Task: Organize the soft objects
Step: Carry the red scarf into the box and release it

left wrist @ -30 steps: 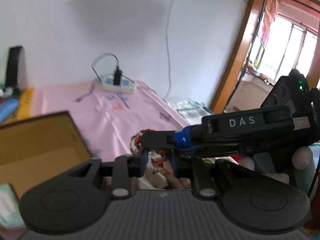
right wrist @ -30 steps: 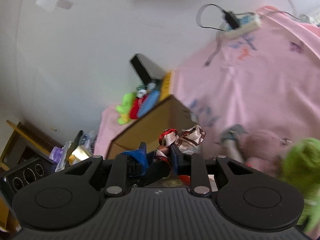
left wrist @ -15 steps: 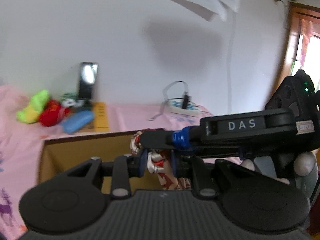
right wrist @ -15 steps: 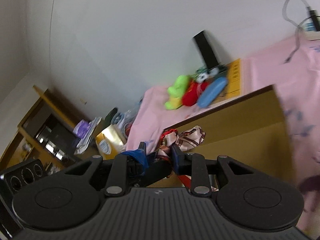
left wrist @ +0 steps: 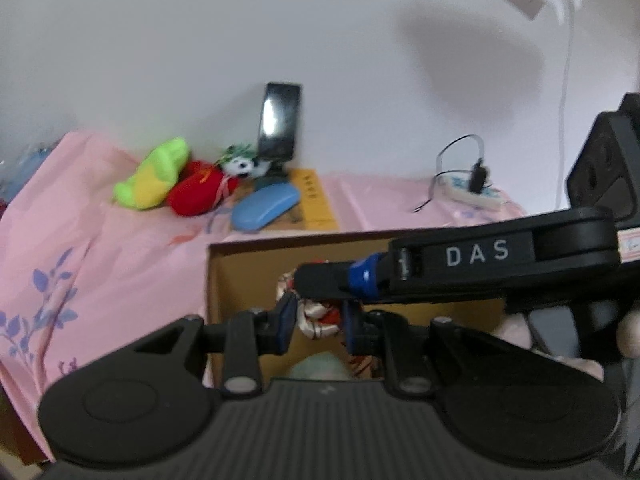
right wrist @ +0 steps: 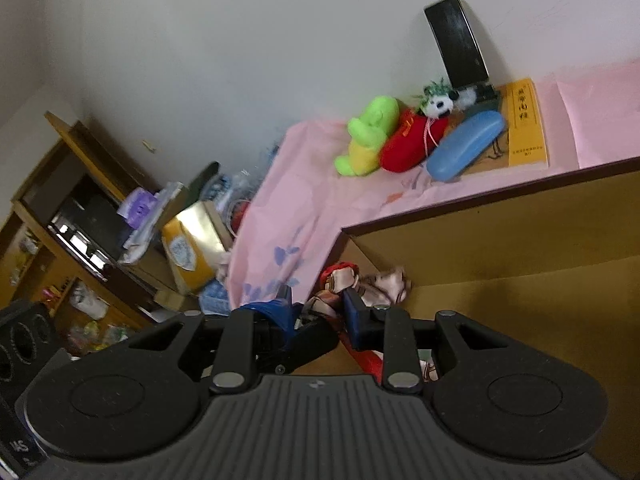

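Observation:
A silky red, white and brown patterned scarf [left wrist: 316, 312] is pinched between both grippers. My left gripper [left wrist: 318, 320] is shut on it, and my right gripper [right wrist: 320, 314] is shut on the same scarf [right wrist: 344, 280]. The right gripper's fingers [left wrist: 332, 280] reach in from the right in the left wrist view. The scarf hangs over the open brown cardboard box [left wrist: 248, 272], whose wall also shows in the right wrist view [right wrist: 520, 236]. A pale green soft thing [left wrist: 318, 364] lies inside the box below the scarf.
On the pink bedsheet [left wrist: 100, 240] by the wall lie a green-yellow plush [left wrist: 154, 174], a red plush [left wrist: 198, 192], a small panda toy [left wrist: 240, 166], a blue glasses case [left wrist: 266, 208], a yellow book [left wrist: 316, 200] and a propped phone [left wrist: 280, 120]. A power strip [left wrist: 476, 194] lies far right. Cluttered shelves [right wrist: 80, 216] stand left.
Both grippers swung left with the scarf, from over the pink sheet to over the open box. The plush toys and the box interior have come into view.

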A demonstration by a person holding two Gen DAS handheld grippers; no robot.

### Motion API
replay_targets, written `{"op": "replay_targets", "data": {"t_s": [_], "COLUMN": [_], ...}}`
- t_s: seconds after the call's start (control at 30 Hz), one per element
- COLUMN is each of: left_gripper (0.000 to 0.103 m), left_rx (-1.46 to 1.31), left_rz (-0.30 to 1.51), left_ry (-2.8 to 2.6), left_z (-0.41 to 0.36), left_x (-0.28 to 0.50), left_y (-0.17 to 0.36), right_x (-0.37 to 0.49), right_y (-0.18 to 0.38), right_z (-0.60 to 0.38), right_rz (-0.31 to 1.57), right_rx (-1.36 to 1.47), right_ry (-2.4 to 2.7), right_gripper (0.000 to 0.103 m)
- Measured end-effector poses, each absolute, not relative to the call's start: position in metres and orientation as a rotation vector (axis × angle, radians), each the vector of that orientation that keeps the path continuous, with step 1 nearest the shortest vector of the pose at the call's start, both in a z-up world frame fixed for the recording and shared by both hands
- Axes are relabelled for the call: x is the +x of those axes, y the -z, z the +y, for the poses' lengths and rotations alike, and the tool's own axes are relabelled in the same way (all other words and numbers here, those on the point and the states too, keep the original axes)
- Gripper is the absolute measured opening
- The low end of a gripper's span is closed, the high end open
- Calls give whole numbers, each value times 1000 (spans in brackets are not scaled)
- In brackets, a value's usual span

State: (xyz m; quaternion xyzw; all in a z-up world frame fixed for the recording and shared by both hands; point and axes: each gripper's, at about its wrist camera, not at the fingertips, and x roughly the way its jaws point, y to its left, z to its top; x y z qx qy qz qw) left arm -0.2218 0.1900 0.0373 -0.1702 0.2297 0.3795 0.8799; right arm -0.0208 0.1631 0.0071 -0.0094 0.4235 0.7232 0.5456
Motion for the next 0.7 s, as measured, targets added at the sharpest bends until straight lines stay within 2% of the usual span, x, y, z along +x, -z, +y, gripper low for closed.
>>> {"op": "replay_targets", "data": {"t_s": [0.2,0.47,0.63,0.7], "left_gripper": [17,17,24,35], "left_rx": [-413,-447,-432,-425], "left_rz": [521,529,529,539], "left_ry": [-850,-816,-763,-738], "left_z": [213,200,175,165], "left_x": [-230,-225,-215,-209], "left_y": [-21,-24,-29,-30], "right_x": [-17,-4,9,15], "right_y": [9,13,10,8], "right_z": [170,154,131,120], "right_rz": [1051,1086,1072,1067], "right_rx": [-9,38,47,56], "right_ry": [-1638,-1589,-1553,-1551], "right_gripper": [11,11,12,12]}}
